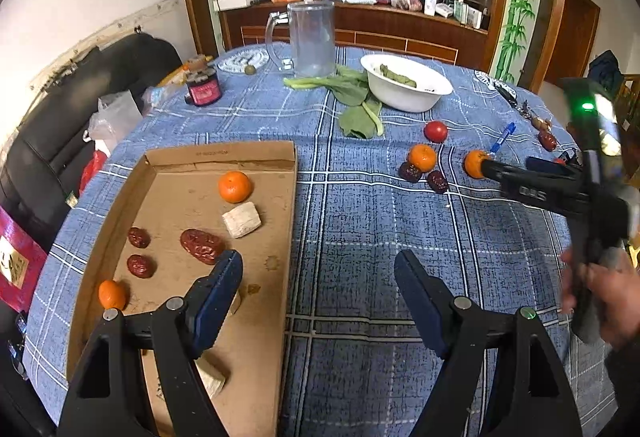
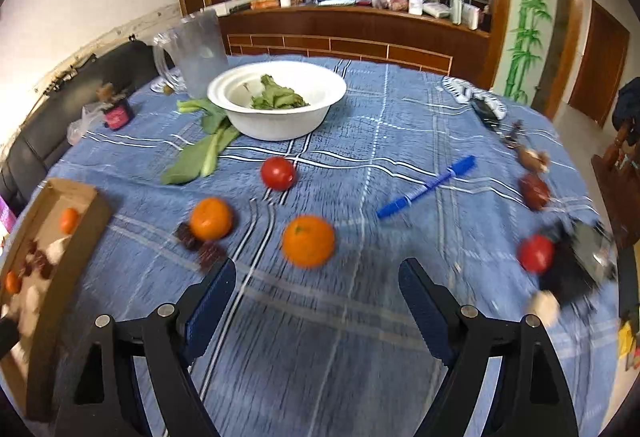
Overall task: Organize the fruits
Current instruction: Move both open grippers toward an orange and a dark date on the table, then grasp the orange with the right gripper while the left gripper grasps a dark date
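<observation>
A flat cardboard tray (image 1: 280, 165) lies at the table's left. It holds two oranges (image 1: 235, 187), several red dates (image 1: 202, 246) and pale white chunks (image 1: 241, 220). My left gripper (image 1: 318, 271) hovers open over the tray's right edge, nothing between its fingers. On the blue checked cloth lie a loose orange (image 2: 308, 240), a second orange (image 2: 211, 218) beside two dates (image 2: 212, 253), and two tomatoes (image 2: 278, 173). My right gripper (image 2: 316, 279) stands open just short of the nearer orange, not touching it. The right wrist view is blurred.
A white bowl (image 2: 320, 109) of greens sits mid-table, with leafy stalks (image 2: 204, 153) and a clear pitcher (image 2: 200, 49) at its left. A blue pen (image 2: 428, 187), a dark jar (image 1: 203, 89), keys and small items lie toward the right edge. A person's hand (image 1: 600, 297) holds the right gripper.
</observation>
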A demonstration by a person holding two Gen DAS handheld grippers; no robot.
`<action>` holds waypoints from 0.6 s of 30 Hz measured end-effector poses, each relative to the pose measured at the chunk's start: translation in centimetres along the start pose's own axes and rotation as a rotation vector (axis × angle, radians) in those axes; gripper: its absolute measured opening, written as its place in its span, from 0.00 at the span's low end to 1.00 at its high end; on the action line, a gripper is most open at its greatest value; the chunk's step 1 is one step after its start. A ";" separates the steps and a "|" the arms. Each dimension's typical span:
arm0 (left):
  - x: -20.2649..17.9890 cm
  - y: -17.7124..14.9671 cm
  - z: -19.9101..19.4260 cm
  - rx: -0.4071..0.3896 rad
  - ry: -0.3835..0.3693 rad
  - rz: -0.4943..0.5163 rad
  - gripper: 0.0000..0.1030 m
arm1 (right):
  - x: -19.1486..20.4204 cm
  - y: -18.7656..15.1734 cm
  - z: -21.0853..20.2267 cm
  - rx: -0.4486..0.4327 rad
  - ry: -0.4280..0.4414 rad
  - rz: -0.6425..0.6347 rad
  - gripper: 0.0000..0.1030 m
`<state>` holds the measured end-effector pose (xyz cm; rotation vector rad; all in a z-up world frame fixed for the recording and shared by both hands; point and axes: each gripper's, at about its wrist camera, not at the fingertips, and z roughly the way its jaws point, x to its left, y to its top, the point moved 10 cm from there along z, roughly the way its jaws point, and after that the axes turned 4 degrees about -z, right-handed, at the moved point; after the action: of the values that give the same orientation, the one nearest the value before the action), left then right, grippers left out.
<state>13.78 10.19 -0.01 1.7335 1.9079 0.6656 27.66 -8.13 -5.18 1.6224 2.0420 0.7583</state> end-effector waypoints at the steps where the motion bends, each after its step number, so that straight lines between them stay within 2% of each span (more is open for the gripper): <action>1: 0.0 0.1 0.3 0.009 -0.007 -0.007 0.75 | 0.0 0.1 0.8 0.010 0.002 -0.003 0.83; 3: -0.1 0.4 0.7 0.017 -0.015 -0.014 0.75 | 0.1 0.3 2.4 0.031 0.014 -0.010 0.71; 5: -0.7 1.0 1.3 0.023 -0.020 -0.009 0.75 | 0.2 0.3 3.8 0.063 0.031 -0.012 0.46; 6: -1.1 1.4 1.7 0.029 -0.021 -0.006 0.75 | 0.4 0.3 4.1 0.070 0.055 -0.008 0.44; 7: -1.5 1.6 2.0 0.034 -0.027 -0.004 0.75 | 0.7 0.3 4.3 0.073 0.077 -0.009 0.36; 10: -3.8 2.3 3.4 0.064 -0.067 0.007 0.75 | 1.2 0.2 3.8 0.064 0.055 -0.049 0.35; 14: -7.2 2.7 5.8 0.106 -0.114 0.029 0.75 | 0.3 -0.6 1.1 0.030 0.076 -0.014 0.35; 18: -10.5 3.2 8.5 0.131 -0.156 0.015 0.75 | -0.7 -1.8 -1.2 0.006 0.063 -0.038 0.35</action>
<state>22.54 0.36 -4.29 1.8231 1.8684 0.4053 25.74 -9.31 -5.44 1.5772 2.1148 0.7994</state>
